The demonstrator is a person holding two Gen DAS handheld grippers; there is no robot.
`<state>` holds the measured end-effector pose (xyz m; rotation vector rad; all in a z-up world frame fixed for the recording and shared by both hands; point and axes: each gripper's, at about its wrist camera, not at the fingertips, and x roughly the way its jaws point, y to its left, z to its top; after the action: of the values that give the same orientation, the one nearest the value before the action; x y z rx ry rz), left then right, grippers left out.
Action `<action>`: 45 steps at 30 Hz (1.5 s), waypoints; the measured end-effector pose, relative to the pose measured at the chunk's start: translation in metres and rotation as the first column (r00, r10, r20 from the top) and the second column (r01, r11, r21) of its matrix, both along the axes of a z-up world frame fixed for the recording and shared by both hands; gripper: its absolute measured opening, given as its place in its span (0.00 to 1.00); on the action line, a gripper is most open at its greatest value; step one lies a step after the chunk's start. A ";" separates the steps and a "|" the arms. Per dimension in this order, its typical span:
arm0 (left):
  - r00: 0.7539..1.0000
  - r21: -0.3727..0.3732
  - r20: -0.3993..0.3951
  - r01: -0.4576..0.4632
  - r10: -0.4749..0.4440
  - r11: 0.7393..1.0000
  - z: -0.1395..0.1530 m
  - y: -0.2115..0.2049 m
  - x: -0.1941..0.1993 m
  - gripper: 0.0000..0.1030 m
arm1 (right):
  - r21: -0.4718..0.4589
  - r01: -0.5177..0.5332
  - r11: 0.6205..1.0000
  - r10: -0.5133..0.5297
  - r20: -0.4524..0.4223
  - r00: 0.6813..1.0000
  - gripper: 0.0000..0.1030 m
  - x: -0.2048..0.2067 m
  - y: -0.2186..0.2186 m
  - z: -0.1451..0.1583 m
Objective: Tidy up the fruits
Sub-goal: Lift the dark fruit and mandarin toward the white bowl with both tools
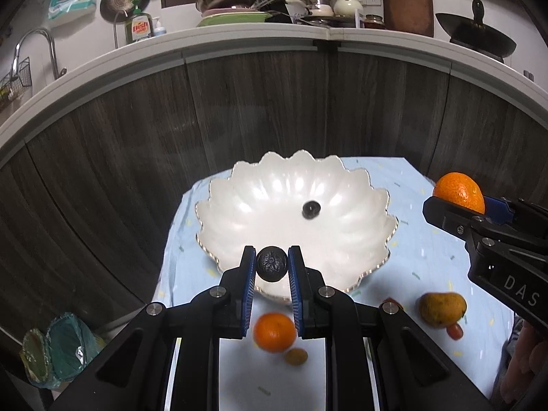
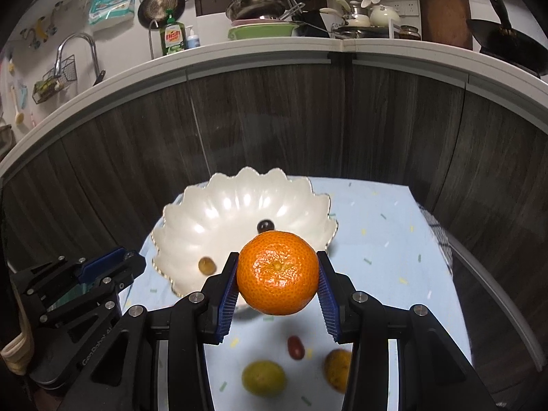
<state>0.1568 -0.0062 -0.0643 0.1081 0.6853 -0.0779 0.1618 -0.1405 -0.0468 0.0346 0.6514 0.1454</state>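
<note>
Both tongs are clenched on fruit above the blue cloth, near the white bowl.

The left tongs (image 1: 272,263) grip a small dark round fruit (image 1: 272,263) between blue pads, held over the near rim of the scalloped white bowl (image 1: 342,185). The right tongs (image 2: 278,279) clamp a large orange (image 2: 278,273), raised just beside the bowl's right edge. One dark grape (image 1: 311,209) lies in the bowl's middle. On the cloth (image 1: 404,178) below sit a second orange (image 1: 275,332), a small yellow-orange fruit (image 1: 296,357) touching it, a yellow-green fruit (image 1: 442,309) and a red cherry tomato (image 1: 455,331) just beside it. The kitchen counter (image 1: 239,39) behind carries pots and a dish-soap bottle (image 1: 140,27).
</note>
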 end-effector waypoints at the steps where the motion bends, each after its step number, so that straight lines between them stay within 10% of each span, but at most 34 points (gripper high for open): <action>1: 1.000 0.000 0.003 -0.001 0.001 1.000 0.001 0.000 0.003 0.19 | 0.000 0.002 1.000 -0.002 0.002 1.000 0.42 0.002 0.000 0.001; 45: 0.993 0.017 -0.099 -0.064 0.065 0.998 -0.052 0.029 0.100 0.20 | -0.025 0.000 1.000 -0.005 -0.175 0.985 0.42 0.088 0.018 -0.058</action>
<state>0.2566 0.0233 -0.1168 0.0959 0.7889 -0.0165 0.2503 -0.1227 -0.1047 0.0246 0.8286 0.1328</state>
